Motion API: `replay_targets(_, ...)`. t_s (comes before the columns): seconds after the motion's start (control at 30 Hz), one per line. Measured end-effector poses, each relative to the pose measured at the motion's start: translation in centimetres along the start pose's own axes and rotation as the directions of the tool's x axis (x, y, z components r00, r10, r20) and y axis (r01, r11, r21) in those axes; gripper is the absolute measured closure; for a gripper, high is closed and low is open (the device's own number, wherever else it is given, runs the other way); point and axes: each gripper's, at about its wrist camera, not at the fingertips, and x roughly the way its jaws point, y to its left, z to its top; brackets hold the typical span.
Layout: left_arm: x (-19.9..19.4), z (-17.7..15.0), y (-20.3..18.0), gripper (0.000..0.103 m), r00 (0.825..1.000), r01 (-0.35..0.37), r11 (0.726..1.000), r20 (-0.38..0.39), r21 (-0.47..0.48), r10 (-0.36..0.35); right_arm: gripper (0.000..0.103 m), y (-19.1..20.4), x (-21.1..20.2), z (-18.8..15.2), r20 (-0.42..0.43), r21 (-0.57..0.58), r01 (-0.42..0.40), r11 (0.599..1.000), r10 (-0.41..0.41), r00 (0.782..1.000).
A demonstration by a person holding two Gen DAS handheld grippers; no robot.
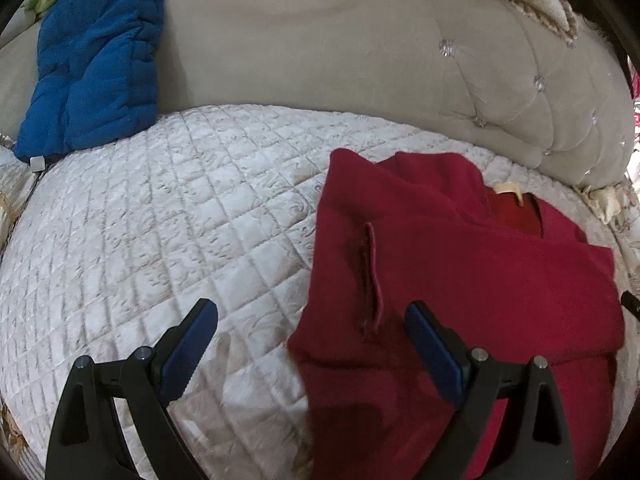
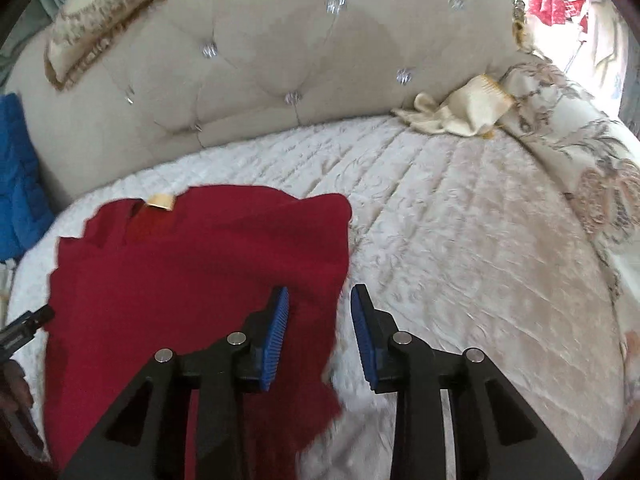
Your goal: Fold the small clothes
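Left gripper (image 1: 310, 340) — lower centre of the left wrist view, jaws wide apart, nothing between them; one finger over the bare quilt, the other over the near left part of the garment.

Right gripper (image 2: 318, 330) — lower centre of the right wrist view, jaws apart by a narrower gap, straddling the garment's right edge without pinching it; whether the pads touch the cloth cannot be told.

Red garment (image 1: 460, 280) — a small knit top, lying on the bed at the right of the left view and the left of the right view. A sleeve or side panel appears laid inward over the body; a pale neck label (image 2: 160, 202) shows at the far end. Edges are uneven, not squared.

White quilted bedcover (image 1: 180, 220) — bears the garment; diamond-stitched.

Blue padded jacket (image 1: 92, 64) — upper left of the left view, leaning on the headboard, well apart from the red top.

Cream cloth (image 2: 460, 114) — crumpled, upper right of the right view, near a floral cover.

Tufted beige headboard (image 2: 248, 64) — farthest, with shiny buttons.

Step in hand, by my judgement: mid-fold, sides partly turned in. Next move likely calls for both grippers to close on the near edge and carry it toward the collar — evenly, lest the knit bunch.
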Motion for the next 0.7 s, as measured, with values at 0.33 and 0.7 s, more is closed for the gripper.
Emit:
replay_targets(0.33, -5.5, -3.9, 1.7, 0.006, 1.0, -0.018, 1.0, -0.005, -0.011, 0.018, 0.103, -1.4, 0.4, -3.4, -0.088, 0.056, -0.1, 0.993, 0.104, 0.991)
replay_targets(0.7, -10.9, -8.2, 3.6, 0.006, 1.0, -0.015, 1.0, 0.016, -0.024, 0.015, 0.087, -1.4, -8.4, -7.1, -0.09, -0.007, -0.189, 0.982, 0.188, 0.978)
